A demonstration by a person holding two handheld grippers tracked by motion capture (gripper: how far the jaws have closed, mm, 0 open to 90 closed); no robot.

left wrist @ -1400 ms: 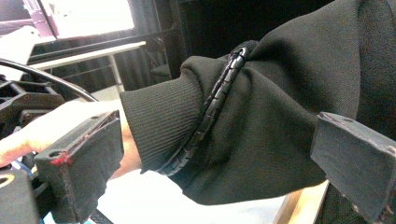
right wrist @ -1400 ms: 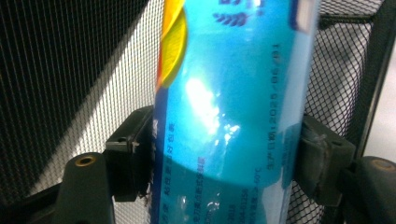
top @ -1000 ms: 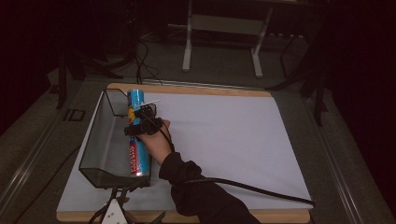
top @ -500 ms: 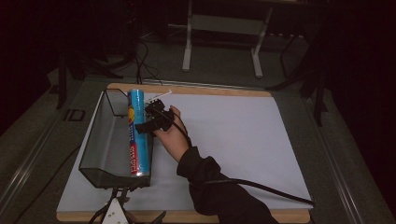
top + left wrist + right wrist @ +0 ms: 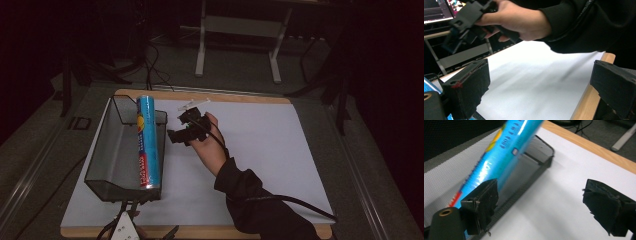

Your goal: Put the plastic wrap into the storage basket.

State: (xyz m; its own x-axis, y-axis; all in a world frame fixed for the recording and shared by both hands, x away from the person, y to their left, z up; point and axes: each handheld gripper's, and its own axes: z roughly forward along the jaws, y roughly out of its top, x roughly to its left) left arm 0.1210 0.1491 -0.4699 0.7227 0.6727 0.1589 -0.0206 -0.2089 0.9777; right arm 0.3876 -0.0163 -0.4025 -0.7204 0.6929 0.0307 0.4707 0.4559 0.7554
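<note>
Big risk: the blue tube (image 5: pixel 147 145) lies along the right wall of the wire basket (image 5: pixel 107 150), partly on the rim. I think a bump from the right claw (image 5: pixel 176 134) could make it roll off onto the white mat (image 5: pixel 260 150).
Why: the right claw hangs just beside that right wall, close to the tube's far half.
Small risk: the basket could slide toward the table's left edge if the claw pushes its wall. It looks light.
Where the tube is: in the basket, near the table's left edge. One end points to the far left corner, the other to the near edge.
Basket: it sits on the left part of the mat.
Right claw: its jaws are spread wide. Nothing is between them. In the right gripper view the right claw (image 5: pixel 549 207) touches nothing, and the tube (image 5: pixel 499 160) shows behind one jaw.
Left claw (image 5: pixel 541 92): spread wide too, holding nothing. It is low at the table's near edge, by the basket's near end.
Hand (image 5: pixel 207 145): it holds the right claw above the mat.
</note>
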